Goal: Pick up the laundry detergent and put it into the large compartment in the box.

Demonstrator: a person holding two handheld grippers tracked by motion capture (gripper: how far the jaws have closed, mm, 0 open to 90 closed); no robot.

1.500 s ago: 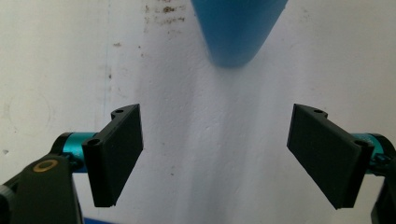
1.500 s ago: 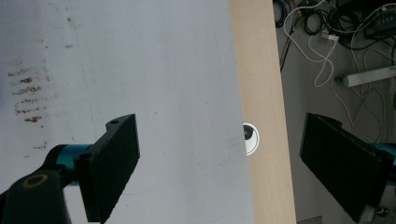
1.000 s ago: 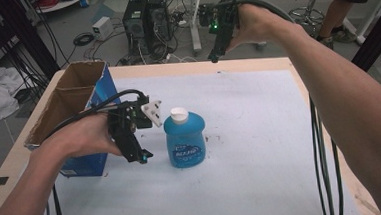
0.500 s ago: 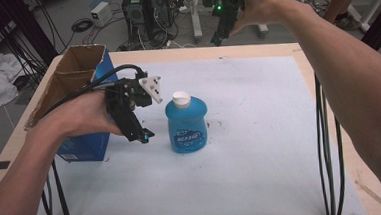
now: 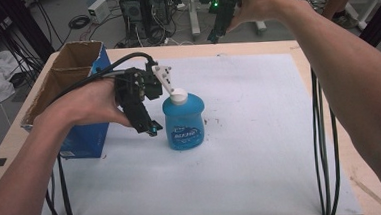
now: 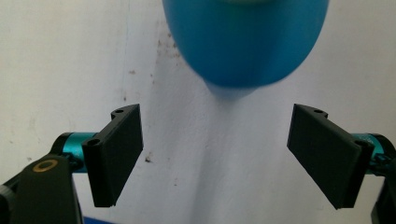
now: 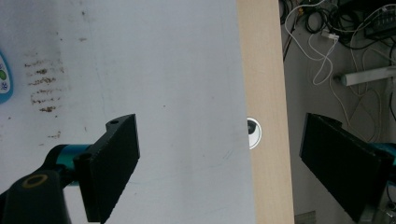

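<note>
The squat blue plastic bottle with a white cap (image 5: 183, 120) stands upright on the white sheet covering the wooden table (image 5: 261, 148), a little left of the sheet's middle, as it did a second ago. In the left gripper view its rounded blue body (image 6: 245, 42) fills the top, ahead of the jaws and not between them. The left gripper (image 5: 147, 122) sits just beside the bottle's left side, closer than a second ago, when a clear gap lay between them; whether it touches the bottle cannot be told. Its jaws are spread wide with nothing in them. Behind the left hand (image 5: 85, 104), the open blue cardboard box (image 5: 71, 69) rests at the table's left edge, unchanged. The right gripper (image 5: 220, 15) is held high beyond the table's far edge, farther up the high view than before, well apart from the bottle. Its jaws are also wide apart and empty, above the sheet's border and the bare wooden edge (image 7: 264, 93).
</note>
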